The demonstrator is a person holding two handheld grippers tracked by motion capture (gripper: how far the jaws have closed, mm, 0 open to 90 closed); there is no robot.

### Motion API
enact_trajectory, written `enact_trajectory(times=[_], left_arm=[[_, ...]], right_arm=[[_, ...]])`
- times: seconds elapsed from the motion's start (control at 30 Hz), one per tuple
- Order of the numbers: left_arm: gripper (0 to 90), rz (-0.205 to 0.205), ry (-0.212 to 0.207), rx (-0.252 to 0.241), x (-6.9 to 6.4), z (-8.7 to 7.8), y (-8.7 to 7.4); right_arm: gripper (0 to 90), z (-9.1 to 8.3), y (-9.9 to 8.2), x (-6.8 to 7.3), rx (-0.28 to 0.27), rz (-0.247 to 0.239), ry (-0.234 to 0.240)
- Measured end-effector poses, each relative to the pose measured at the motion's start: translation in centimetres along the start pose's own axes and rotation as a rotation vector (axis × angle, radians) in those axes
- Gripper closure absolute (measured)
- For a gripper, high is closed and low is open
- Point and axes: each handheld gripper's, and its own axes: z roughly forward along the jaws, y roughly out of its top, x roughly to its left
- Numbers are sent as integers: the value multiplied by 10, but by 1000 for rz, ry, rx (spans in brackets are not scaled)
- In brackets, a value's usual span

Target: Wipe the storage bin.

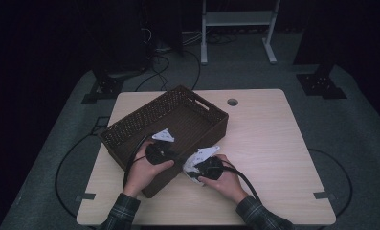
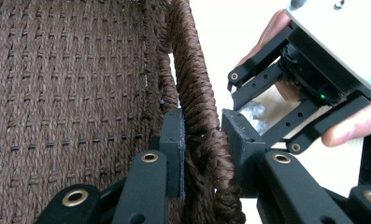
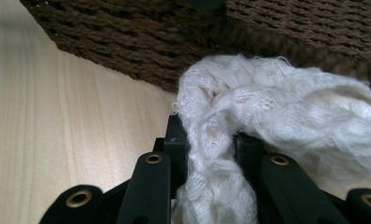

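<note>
A dark brown woven basket (image 1: pixel 178 115) stands slanted on the left half of the table. My left gripper (image 2: pixel 203 135) is shut on the basket's thick braided rim (image 2: pixel 197 93), one jaw inside the wall and one outside. In the high view the left gripper (image 1: pixel 171 153) sits at the basket's near right wall. My right gripper (image 3: pixel 210 144) is shut on a white knitted cloth (image 3: pixel 276 112), which bunches up between the jaws and spills to the right, close against the basket's outer wall (image 3: pixel 183 42). From above, the cloth (image 1: pixel 191 165) shows beside the right gripper (image 1: pixel 197 165).
The light wooden table (image 1: pixel 269 143) has bare room on its right half and a round cable hole (image 1: pixel 232 102) at the back. Dark stands, cables and a white frame sit on the floor behind the table.
</note>
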Motion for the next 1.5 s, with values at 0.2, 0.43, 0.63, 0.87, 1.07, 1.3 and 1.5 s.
enact_trajectory(times=[0.2,0.43,0.63,0.87,1.07,1.3,1.5], left_arm=[[702,0,0,0,0,0,0],[702,4,0,-1,0,0,0],[702,-4,-1,0,0,0,0],[701,-3,-2,1,0,0,0],[701,4,-2,3,1,0,0],[701,2,0,4,1,0,0],[702,-2,1,-2,0,1,0]], right_arm=[[722,0,3,5,-19,-25,26],[722,-2,6,11,-38,-29,45],[722,-5,10,17,-62,-39,69],[722,-10,16,24,-103,-41,105],[722,-16,23,31,-145,-49,128],[723,-15,28,32,-156,-51,128],[724,-7,26,31,-124,-66,114]])
